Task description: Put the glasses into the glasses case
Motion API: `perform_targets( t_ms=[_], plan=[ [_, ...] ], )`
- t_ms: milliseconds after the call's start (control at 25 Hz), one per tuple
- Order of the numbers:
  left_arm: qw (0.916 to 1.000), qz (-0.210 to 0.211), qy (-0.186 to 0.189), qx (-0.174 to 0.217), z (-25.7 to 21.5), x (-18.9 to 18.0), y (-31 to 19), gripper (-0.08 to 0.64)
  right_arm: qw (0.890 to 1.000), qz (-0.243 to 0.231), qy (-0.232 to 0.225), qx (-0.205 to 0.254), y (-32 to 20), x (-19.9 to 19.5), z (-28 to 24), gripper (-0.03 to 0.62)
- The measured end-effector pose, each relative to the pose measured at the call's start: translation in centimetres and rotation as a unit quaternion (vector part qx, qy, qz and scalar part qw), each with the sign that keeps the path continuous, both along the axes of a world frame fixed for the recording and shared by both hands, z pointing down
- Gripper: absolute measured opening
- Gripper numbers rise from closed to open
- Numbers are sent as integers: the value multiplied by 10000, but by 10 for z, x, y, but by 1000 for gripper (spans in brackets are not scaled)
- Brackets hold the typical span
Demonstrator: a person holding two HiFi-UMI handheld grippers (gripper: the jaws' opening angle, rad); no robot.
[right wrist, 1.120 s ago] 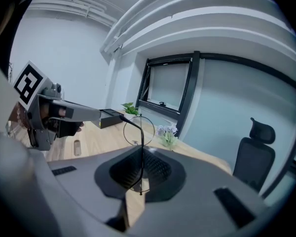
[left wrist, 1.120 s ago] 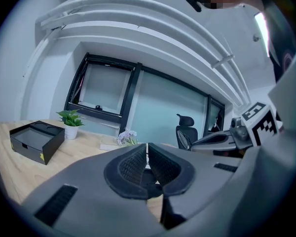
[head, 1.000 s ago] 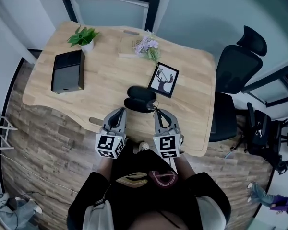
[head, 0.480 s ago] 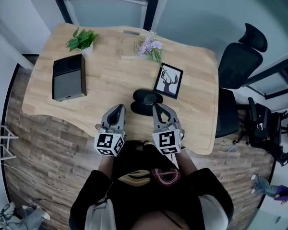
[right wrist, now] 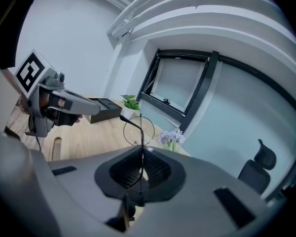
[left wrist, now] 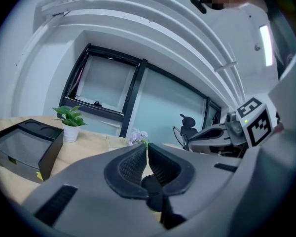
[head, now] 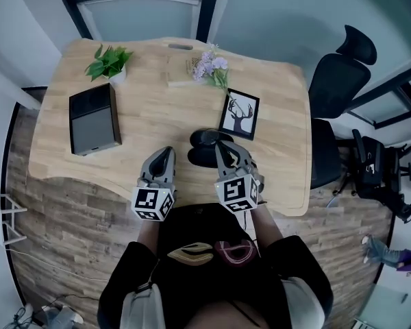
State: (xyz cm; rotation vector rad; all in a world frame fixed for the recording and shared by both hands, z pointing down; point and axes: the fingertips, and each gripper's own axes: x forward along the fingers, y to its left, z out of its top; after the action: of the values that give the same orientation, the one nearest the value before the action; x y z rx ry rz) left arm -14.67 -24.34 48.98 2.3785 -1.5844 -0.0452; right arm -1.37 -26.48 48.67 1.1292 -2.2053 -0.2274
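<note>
Fingers of right gripper pinch wire-framed glasses near glasses case.

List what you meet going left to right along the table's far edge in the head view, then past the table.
In order: potted plant → purple flowers → black office chair.

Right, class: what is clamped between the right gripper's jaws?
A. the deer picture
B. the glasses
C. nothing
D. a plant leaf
B: in the right gripper view, the right gripper has its jaws shut on the thin wire frame of the glasses.
</note>
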Motion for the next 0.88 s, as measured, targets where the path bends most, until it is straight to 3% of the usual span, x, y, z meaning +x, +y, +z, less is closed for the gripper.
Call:
perform_targets(
  t_ms=[400, 880],
  plan=[
    [9999, 6, -48, -102, 2, -11, -1, 25, 9961, -444, 693, -321, -19, -7, 24, 17],
    [9993, -307, -192, -114, 1, -18, 2, 25, 9777, -1262, 1514, -723, -31, -3, 72, 17]
  ],
)
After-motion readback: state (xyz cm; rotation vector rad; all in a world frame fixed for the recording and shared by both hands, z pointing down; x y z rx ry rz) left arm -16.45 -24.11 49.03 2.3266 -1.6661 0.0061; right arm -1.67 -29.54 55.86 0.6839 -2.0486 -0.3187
